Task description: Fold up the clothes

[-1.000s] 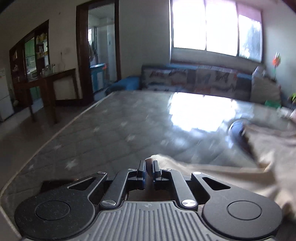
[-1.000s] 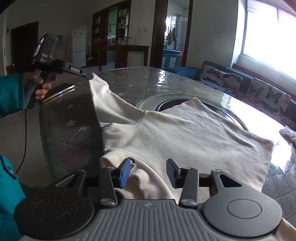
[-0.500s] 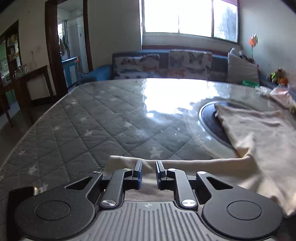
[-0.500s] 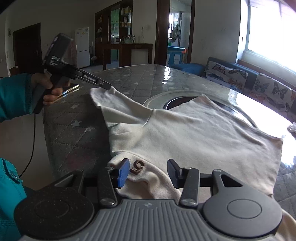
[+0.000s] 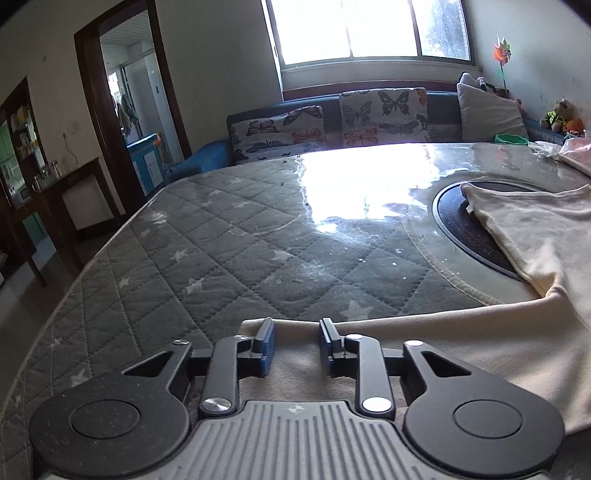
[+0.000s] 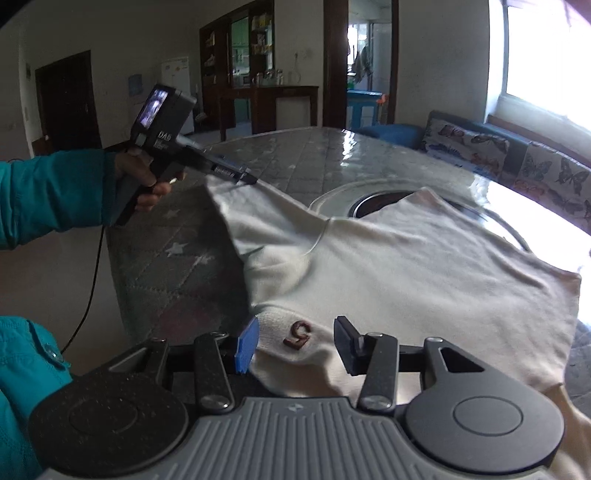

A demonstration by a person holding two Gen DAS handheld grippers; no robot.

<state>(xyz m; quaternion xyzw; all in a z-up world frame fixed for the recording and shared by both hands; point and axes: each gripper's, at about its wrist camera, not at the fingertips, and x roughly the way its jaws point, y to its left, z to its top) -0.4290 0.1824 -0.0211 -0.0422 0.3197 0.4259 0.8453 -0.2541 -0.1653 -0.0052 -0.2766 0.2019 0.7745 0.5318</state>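
Quilted table (image 5: 229, 258) fills my view; cream shirt (image 6: 406, 266) spreads from 12 to 3 o'clock. My left gripper (image 5: 296, 341) and right gripper (image 6: 295, 341) hover parted over it, holding nothing. Closing carelessly could bunch the sleeve (image 5: 424, 332).

Desk (image 5: 229, 251) covered by grey quilted cloth with white stars under a glossy clear sheet; strong window glare on the far half. Round dark recessed plate (image 5: 465, 225) set in the desk's middle. Behind the desk: blue sofa (image 5: 210, 155) with butterfly-print cushions (image 5: 280, 127) and a plain grey pillow (image 5: 487, 110). Pinwheel (image 5: 501, 50) stands near the window (image 5: 369, 29). Stuffed toy (image 5: 559, 114) at the far right. Dark wooden doorway (image 5: 122, 110) on the left wall. White refrigerator (image 6: 179, 74) and dark side table (image 6: 280, 99) in the background.
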